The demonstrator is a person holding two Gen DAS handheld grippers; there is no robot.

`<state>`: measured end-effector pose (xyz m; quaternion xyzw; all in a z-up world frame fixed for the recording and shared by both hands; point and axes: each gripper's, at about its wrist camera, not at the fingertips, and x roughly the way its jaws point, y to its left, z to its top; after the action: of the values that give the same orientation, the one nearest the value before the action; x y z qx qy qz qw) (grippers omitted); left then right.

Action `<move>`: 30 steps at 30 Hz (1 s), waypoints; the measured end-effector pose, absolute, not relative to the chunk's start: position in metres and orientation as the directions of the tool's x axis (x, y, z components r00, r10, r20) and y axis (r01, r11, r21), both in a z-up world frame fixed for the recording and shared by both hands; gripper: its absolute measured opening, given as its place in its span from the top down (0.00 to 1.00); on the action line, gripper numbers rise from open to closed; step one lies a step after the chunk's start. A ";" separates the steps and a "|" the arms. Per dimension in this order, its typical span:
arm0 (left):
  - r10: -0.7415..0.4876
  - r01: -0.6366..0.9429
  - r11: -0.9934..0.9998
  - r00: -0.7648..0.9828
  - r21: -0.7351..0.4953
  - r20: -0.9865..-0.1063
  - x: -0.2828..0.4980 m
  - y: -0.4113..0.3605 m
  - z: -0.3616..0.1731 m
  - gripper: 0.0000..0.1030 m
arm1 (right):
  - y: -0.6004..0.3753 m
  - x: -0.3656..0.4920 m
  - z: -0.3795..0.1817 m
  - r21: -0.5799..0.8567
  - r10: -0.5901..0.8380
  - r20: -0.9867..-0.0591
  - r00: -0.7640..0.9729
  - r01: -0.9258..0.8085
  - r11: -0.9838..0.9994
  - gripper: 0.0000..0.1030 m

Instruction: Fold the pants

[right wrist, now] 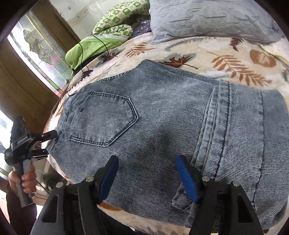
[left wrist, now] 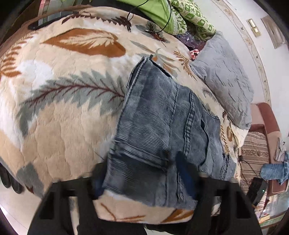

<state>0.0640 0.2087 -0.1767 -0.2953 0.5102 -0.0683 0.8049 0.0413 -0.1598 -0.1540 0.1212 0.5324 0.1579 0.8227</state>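
Grey-blue jeans (left wrist: 162,126) (right wrist: 162,117) lie folded on a leaf-patterned blanket (left wrist: 63,126) (right wrist: 198,52), back pocket (right wrist: 103,119) up. My left gripper (left wrist: 142,177) is at the near end of the jeans, one finger on each side of the denim edge, blurred. The right wrist view shows it (right wrist: 49,144) straddling the waistband corner with a gap still between the fingers. My right gripper (right wrist: 147,179) hangs open low over the jeans' near edge, its blue pads apart, nothing pinched. A small folded flap of denim (right wrist: 180,200) lies by its right finger.
A grey quilted pillow (left wrist: 224,77) (right wrist: 207,18) rests at the bed's far side. Green bedding (left wrist: 157,12) (right wrist: 90,47) with a black cable (left wrist: 168,19) is heaped behind. A hand (right wrist: 27,179) holds the left gripper's handle. Beyond the bed stands a brown chair (left wrist: 267,123).
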 end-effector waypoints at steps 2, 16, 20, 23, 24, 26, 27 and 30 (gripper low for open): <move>-0.434 -0.185 0.804 0.467 -0.565 -0.770 0.072 0.209 -0.179 0.61 | -0.159 0.041 -0.154 0.368 0.389 -0.837 0.383 -0.132 0.921 0.32; -0.378 0.007 0.887 0.585 -0.462 -0.717 0.065 0.160 -0.116 0.75 | -0.200 0.036 -0.137 0.478 0.429 -0.757 0.493 -0.031 0.878 0.32; -0.400 0.108 0.897 0.612 -0.429 -0.682 0.055 0.128 -0.083 0.75 | -0.235 0.033 -0.132 0.560 0.443 -0.713 0.544 0.060 0.827 0.32; -0.432 0.199 0.894 0.618 -0.400 -0.657 0.046 0.097 -0.060 0.75 | -0.263 0.030 -0.130 0.632 0.464 -0.671 0.578 0.119 0.766 0.32; -0.444 0.232 0.891 0.614 -0.389 -0.652 0.044 0.084 -0.053 0.75 | -0.272 0.028 -0.130 0.651 0.464 -0.659 0.592 0.141 0.746 0.32; -0.473 0.286 0.880 0.602 -0.379 -0.644 0.039 0.063 -0.043 0.75 | -0.291 0.028 -0.130 0.679 0.457 -0.646 0.612 0.186 0.710 0.32; -0.490 0.320 0.872 0.591 -0.372 -0.641 0.036 0.049 -0.038 0.75 | -0.301 0.026 -0.133 0.696 0.457 -0.640 0.617 0.213 0.686 0.32; -0.535 0.405 0.842 0.553 -0.355 -0.638 0.030 0.010 -0.030 0.76 | -0.326 0.018 -0.141 0.752 0.476 -0.611 0.633 0.275 0.599 0.32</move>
<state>0.0300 0.0101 -0.0298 -0.0835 0.3892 -0.2681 0.8773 0.0180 -0.3257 -0.1410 0.4431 0.4235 0.0637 0.7875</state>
